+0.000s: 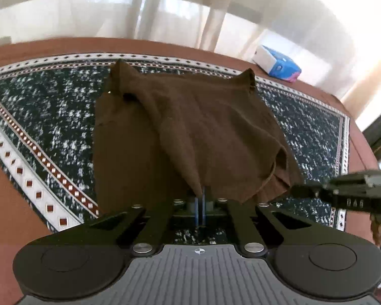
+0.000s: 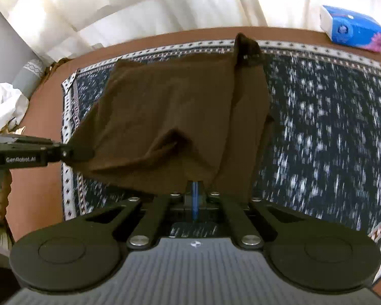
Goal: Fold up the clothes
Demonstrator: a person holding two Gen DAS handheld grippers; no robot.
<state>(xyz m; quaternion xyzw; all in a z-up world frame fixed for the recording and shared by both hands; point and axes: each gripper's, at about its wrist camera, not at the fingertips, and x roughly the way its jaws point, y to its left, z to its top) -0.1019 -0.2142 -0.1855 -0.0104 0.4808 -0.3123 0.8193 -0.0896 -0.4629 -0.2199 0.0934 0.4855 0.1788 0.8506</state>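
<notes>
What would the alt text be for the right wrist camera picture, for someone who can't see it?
A hand-held right gripper, seen from just behind its shut jaws, pinches the near edge of a brown garment spread over a dark speckled rug. At the left, the left gripper grips the garment's other corner. A blue tissue pack sits beyond the rug.

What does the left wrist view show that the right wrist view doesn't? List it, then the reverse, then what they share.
Only the left wrist view: the right gripper from the side, pinching the brown garment's near edge. Only the right wrist view: crumpled white cloth and the left gripper from the side. Both: the garment on the patterned mat, the blue tissue pack, each camera's own gripper shut on fabric.
</notes>
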